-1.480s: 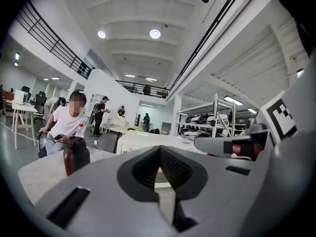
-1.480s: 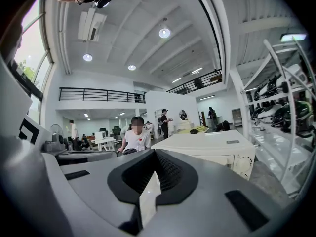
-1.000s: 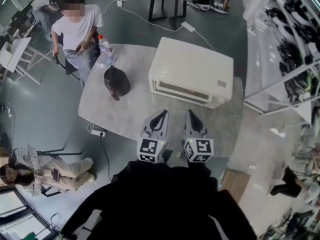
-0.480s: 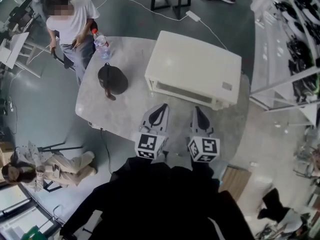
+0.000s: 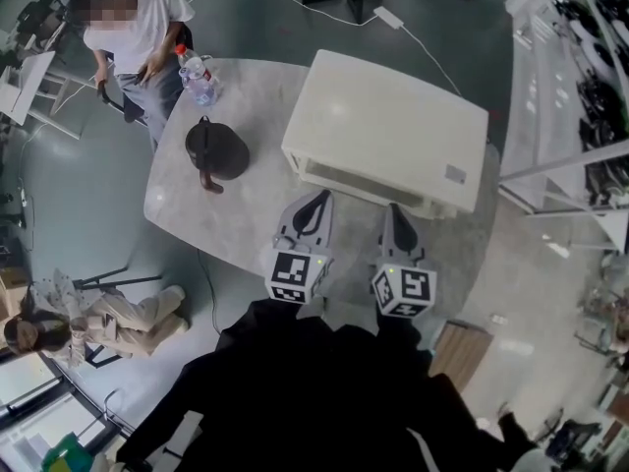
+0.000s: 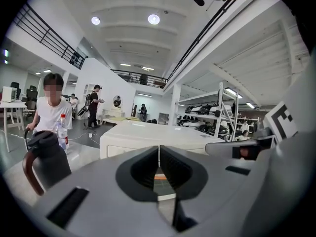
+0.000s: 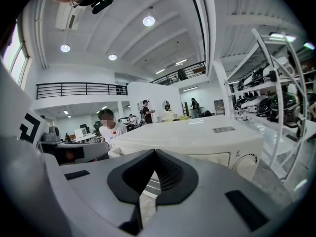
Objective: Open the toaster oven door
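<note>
1. Left hand-held gripper: jaws pressed together, nothing held. It hangs over the near edge of the tabletop, pointing at the oven.
2. Right hand-held gripper: jaws also together, empty. It sits just right of the left one, and the 2 are parallel.
3. Toaster oven: a white box on the tabletop straight ahead of both grippers. Neither gripper touches it.
4. Door: on the oven face turned toward the grippers, and shut.
5. Dial: on the oven front, ahead and right of the right gripper.
6. Black jug: upright on the tabletop, ahead and left of the left gripper, apart from the oven.
7. Bottle: clear with a red cap, beyond the jug at the far tabletop edge.
8. Person in a white shirt: beyond the bottle, off the tabletop.
9. Shelving: right of the right gripper.
</note>
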Motion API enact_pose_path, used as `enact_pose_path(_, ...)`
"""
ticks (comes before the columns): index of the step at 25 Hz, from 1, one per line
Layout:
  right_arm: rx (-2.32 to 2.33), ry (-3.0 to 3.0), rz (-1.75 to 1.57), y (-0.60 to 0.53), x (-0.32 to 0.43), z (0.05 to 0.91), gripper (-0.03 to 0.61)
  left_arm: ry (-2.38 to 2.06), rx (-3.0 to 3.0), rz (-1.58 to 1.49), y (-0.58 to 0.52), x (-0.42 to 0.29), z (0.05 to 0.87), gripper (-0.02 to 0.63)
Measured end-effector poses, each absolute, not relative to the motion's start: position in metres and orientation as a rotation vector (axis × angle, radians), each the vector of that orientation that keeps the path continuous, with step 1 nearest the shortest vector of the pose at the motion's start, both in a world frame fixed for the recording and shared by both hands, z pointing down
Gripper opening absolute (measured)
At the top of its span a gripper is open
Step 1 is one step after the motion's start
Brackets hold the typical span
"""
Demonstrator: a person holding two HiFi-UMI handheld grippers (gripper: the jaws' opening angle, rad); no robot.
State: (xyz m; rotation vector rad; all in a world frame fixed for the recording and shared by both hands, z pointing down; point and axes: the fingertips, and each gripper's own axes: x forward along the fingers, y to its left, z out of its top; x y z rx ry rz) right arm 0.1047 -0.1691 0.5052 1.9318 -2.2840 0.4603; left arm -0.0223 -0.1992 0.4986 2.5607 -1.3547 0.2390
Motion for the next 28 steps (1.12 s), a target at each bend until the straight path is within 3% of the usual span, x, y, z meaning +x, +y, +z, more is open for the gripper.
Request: enact_pose_path(28,1.919,-2.158,0.561,-0.184,0.121,0.53,0.002,-1.335,2.487,0.391,-0.224,-0.016,0.528,0.002)
